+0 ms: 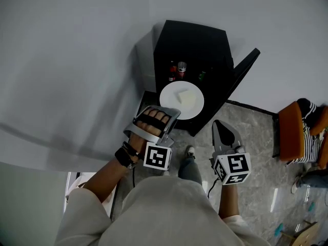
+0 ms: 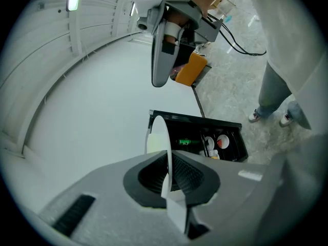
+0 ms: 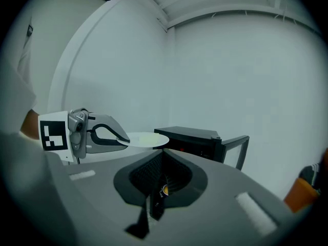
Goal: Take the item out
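Observation:
My left gripper (image 1: 170, 113) is shut on the rim of a round white plate (image 1: 182, 100) and holds it level in front of a black mini fridge (image 1: 195, 45) whose door (image 1: 245, 68) hangs open. A pale yellow block (image 1: 185, 97) lies on the plate. In the left gripper view the plate (image 2: 163, 147) stands edge-on between the pads. My right gripper (image 1: 219, 126) hangs to the right of the plate, shut and holding nothing. In the right gripper view, the left gripper (image 3: 123, 140) carries the plate (image 3: 147, 139) beside the fridge (image 3: 197, 137).
Cans and bottles (image 1: 181, 69) and a green bottle (image 1: 202, 76) stand inside the fridge. A white wall runs along the left and behind it. An orange chair (image 1: 291, 136) with a seated person (image 1: 310, 124) is at the right on the grey stone floor (image 1: 256, 137).

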A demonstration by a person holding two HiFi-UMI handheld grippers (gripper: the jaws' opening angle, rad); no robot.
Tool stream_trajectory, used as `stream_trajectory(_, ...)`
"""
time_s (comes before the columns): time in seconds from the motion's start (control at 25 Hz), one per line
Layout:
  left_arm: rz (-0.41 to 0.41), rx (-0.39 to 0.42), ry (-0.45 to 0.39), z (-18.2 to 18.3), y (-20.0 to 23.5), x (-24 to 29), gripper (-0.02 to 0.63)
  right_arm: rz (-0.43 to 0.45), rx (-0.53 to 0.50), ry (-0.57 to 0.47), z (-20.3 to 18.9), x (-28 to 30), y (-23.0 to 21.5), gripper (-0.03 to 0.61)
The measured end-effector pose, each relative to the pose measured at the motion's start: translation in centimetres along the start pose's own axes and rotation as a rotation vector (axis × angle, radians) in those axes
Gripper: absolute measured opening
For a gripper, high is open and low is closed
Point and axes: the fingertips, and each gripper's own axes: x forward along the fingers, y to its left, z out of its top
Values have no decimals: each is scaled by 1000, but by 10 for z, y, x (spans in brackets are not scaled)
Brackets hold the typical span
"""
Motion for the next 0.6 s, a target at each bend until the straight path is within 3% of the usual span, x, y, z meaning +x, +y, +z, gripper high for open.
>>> stream_trajectory(0.6, 5, -7, -2, 4, 5, 0, 25, -19, -17, -17, -1, -6, -2, 6)
